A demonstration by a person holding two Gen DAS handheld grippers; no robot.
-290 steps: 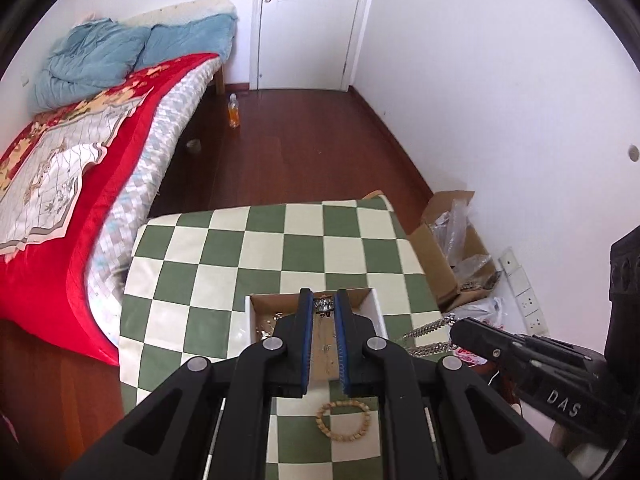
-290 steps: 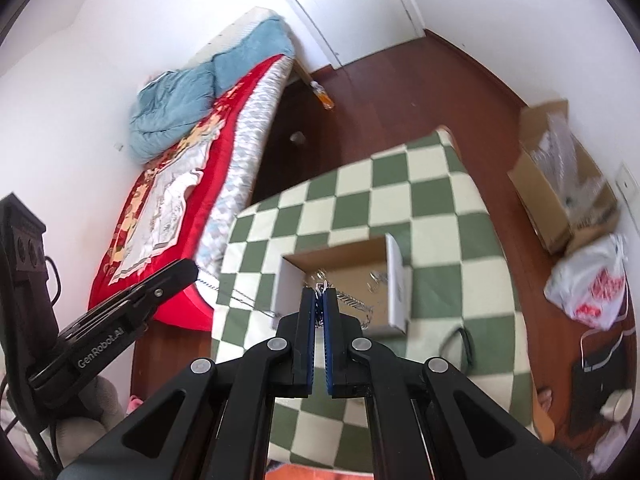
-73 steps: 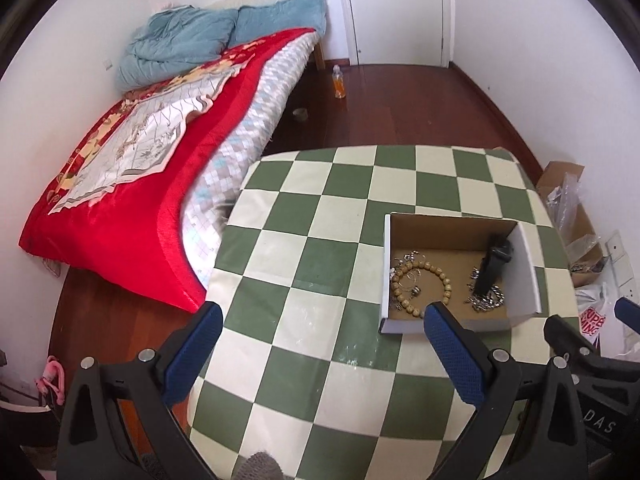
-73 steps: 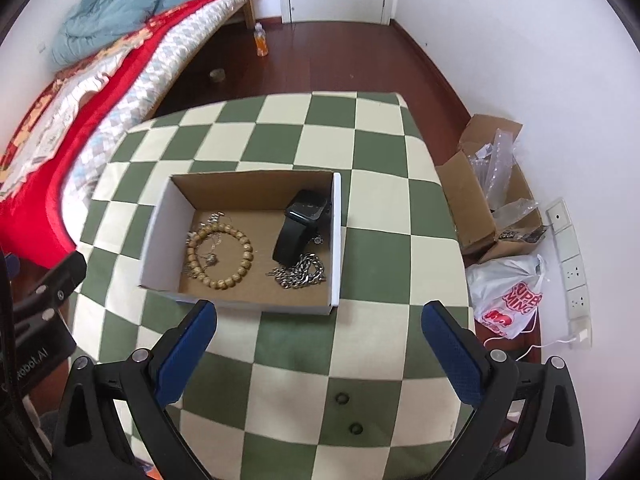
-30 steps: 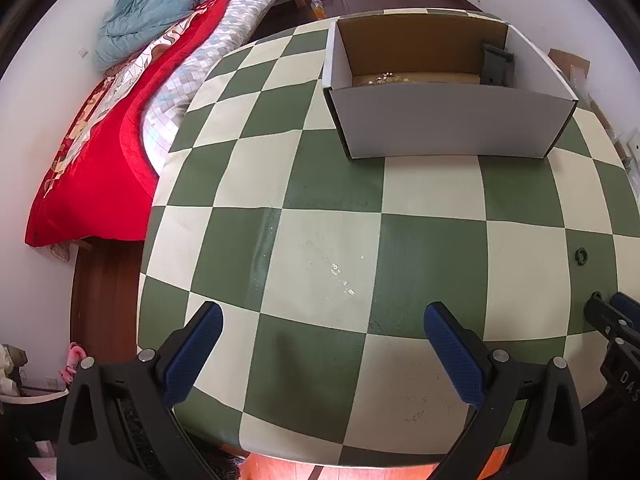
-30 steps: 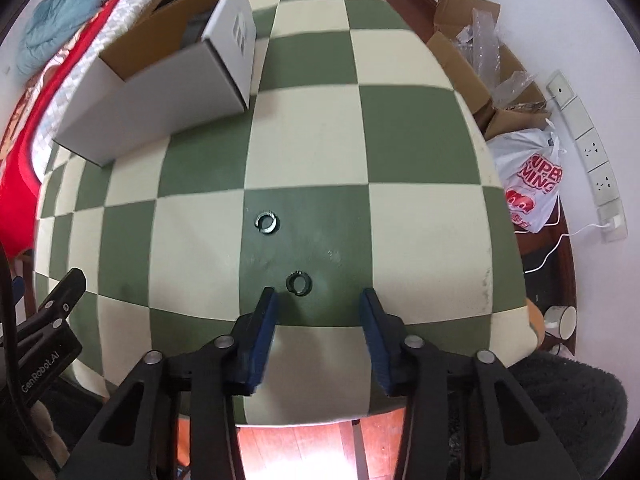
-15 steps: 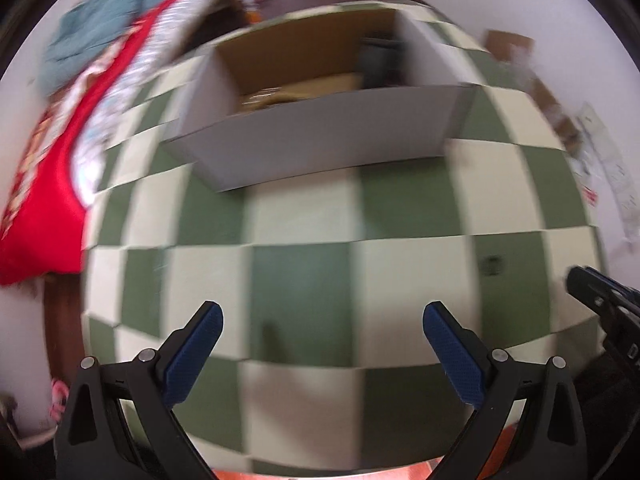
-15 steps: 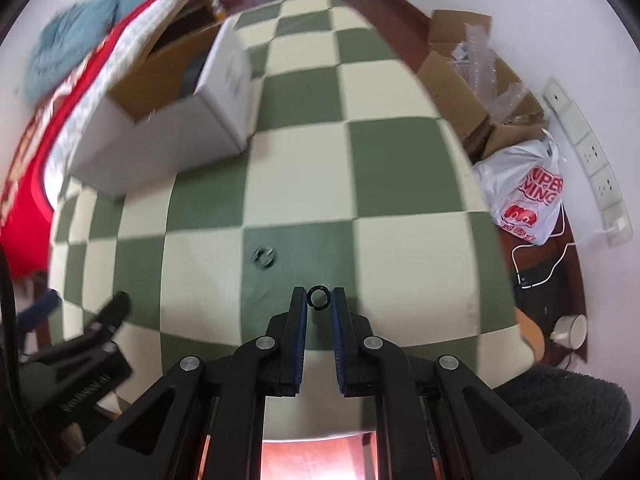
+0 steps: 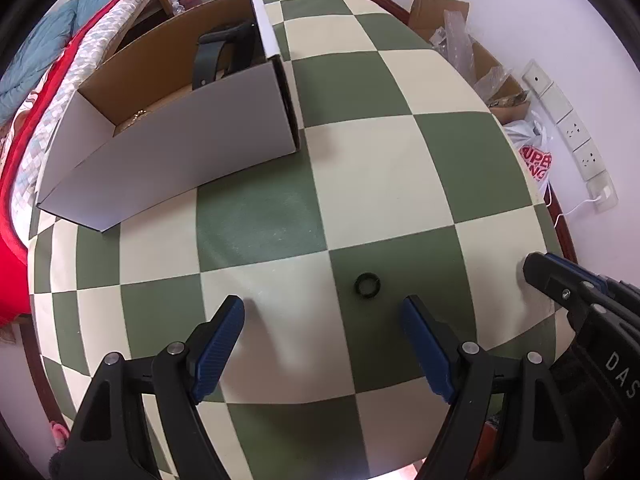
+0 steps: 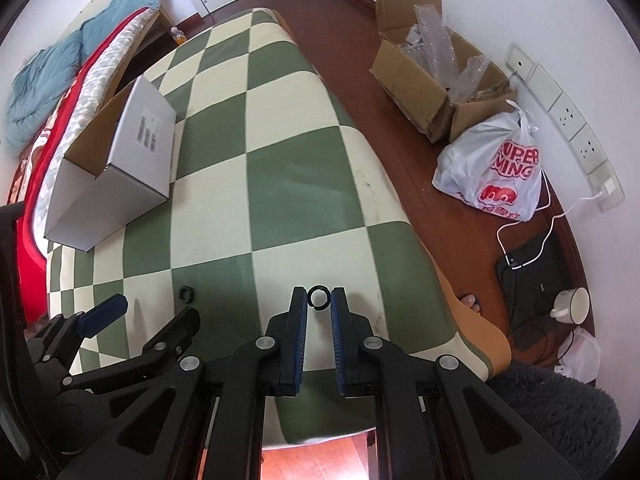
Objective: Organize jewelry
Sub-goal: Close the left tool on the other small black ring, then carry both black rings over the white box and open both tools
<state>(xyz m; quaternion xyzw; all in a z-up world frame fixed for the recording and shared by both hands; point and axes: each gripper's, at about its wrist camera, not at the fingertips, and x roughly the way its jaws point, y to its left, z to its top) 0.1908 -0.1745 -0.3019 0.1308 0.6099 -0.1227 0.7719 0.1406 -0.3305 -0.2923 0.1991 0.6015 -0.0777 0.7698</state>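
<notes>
A small black ring [image 9: 368,285] lies on the green-and-cream checkered table [image 9: 256,216], just ahead of my open left gripper [image 9: 322,318] and nearer its right finger; it also shows in the right wrist view [image 10: 186,294]. My right gripper [image 10: 319,297] is shut on a second black ring [image 10: 319,297], held at the fingertips above the table's near edge. A white cardboard box [image 9: 172,148] stands at the back left with a black watch [image 9: 212,54] and beads inside.
A bed with a red cover [image 10: 48,132] lies left of the table. On the floor to the right are a cardboard box [image 10: 424,68], a white plastic bag [image 10: 496,176], a wall socket strip [image 10: 568,120], a cup [image 10: 572,306] and a cable.
My right gripper has lifted the ring it closed on and swung right. My left gripper has come down low over the table, its fingers either side of the other ring.
</notes>
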